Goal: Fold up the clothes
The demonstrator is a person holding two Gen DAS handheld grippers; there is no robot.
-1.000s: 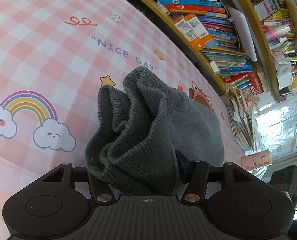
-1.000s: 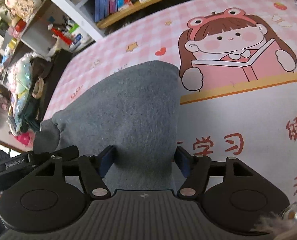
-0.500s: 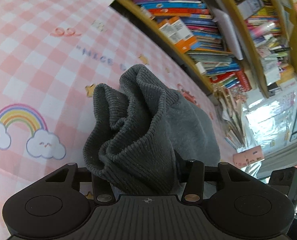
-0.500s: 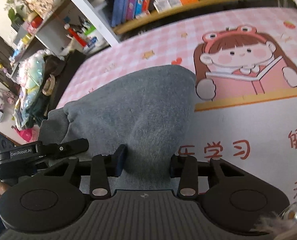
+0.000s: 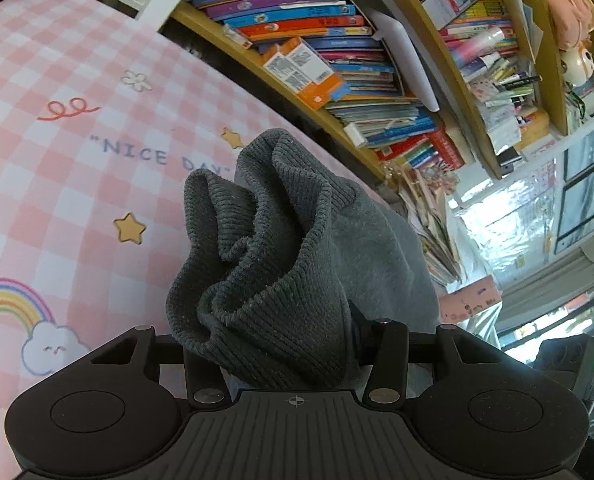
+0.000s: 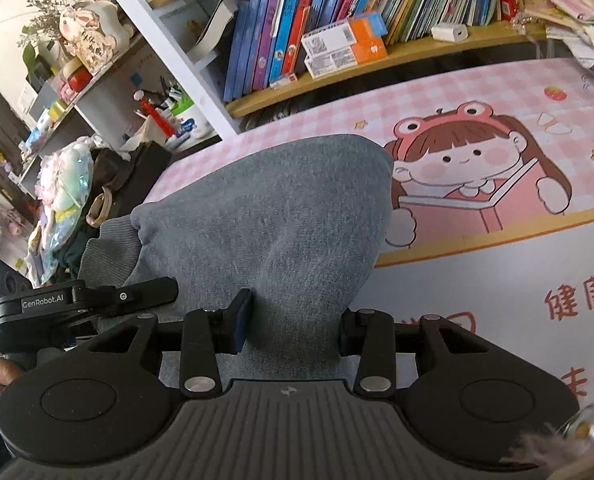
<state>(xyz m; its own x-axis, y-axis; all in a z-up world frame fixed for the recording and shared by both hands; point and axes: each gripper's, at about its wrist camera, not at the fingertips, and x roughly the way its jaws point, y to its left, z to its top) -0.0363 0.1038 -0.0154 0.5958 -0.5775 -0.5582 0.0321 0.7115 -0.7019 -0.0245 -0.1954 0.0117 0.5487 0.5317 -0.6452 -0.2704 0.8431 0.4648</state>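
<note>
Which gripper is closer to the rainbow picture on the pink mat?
Left. The left gripper, shut on the grey sweater, is just beside the rainbow on the mat. The right gripper grips the same sweater over the reading girl picture; no rainbow shows there.

I see a pink checked mat [image 5: 57, 168] (printed "NICE DAY"). Behind it, a bookshelf [image 6: 377, 46] holds 2 orange boxes [image 6: 345, 46].

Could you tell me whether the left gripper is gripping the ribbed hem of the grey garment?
Yes, the left gripper is shut on the bunched ribbed hem of the grey garment.
</note>
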